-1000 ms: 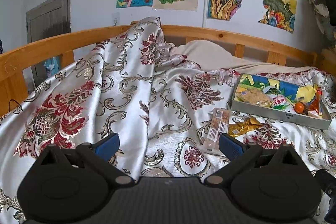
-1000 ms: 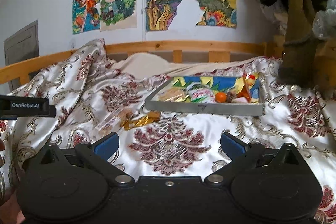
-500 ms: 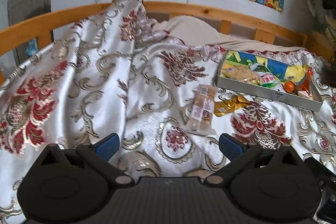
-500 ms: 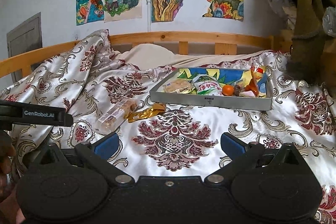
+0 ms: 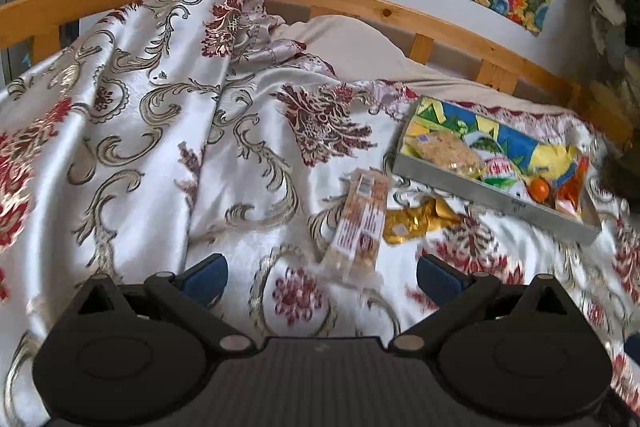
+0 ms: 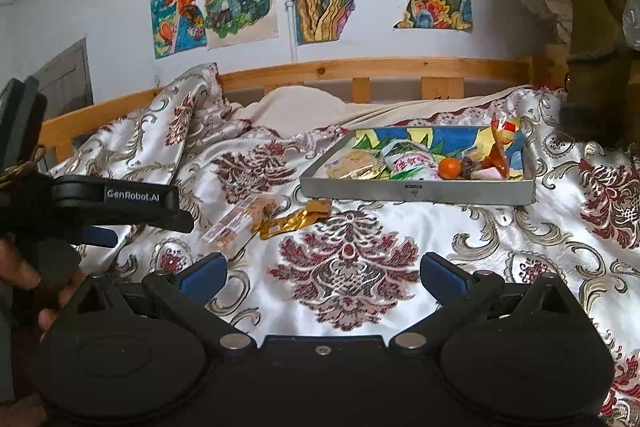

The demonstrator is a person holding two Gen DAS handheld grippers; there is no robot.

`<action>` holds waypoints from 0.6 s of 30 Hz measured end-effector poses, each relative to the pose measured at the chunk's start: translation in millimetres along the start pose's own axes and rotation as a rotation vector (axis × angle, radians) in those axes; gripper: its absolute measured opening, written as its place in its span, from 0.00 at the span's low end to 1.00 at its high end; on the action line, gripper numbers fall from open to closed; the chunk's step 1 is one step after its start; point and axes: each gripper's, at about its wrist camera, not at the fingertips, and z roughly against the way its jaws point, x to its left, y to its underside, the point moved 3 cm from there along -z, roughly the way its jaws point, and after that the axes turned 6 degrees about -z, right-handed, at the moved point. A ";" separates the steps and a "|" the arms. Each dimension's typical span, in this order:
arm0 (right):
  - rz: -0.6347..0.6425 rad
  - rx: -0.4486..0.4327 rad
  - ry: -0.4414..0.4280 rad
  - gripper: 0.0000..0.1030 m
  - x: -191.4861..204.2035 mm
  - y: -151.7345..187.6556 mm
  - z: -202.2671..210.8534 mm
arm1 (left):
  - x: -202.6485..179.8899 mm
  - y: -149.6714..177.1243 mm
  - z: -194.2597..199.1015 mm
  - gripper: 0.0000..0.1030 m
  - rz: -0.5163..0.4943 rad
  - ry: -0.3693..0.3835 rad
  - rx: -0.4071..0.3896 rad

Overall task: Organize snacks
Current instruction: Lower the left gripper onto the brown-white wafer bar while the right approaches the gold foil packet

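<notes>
Print on long clear-wrapped snack bar pack [image 5: 360,223] motion-blurred, unreadable. Crumpled gold foil wrapper [image 5: 416,221] at its 3 o'clock, contents untellable. Small label on grey metal tray's front wall [image 6: 412,185] too small to read.

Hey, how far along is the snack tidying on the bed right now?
Mostly done: the grey metal tray already holds several snacks, including a small orange fruit. Nothing is in hand; the left tongs and right tongs are both open and empty. Left on the patterned satin bedspread: a long clear cracker packet and a crumpled gold foil wrapper, side by side near the tray.
</notes>
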 end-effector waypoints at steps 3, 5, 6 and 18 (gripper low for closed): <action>-0.009 -0.008 0.016 0.99 -5.6 -1.5 -3.5 | 0.7 -10.7 -13.3 0.99 -0.010 0.024 -0.019; -0.031 0.001 0.026 0.99 -11.3 -0.5 -6.8 | -0.3 -17.5 -22.4 0.99 -0.034 0.045 -0.040; -0.046 0.009 0.026 0.99 -14.5 0.4 -8.5 | -1.4 -20.2 -26.8 0.99 -0.047 0.059 -0.051; -0.010 0.106 -0.013 0.99 -15.4 -0.9 -57.4 | -13.6 -27.9 -80.9 0.99 -0.241 0.207 -0.014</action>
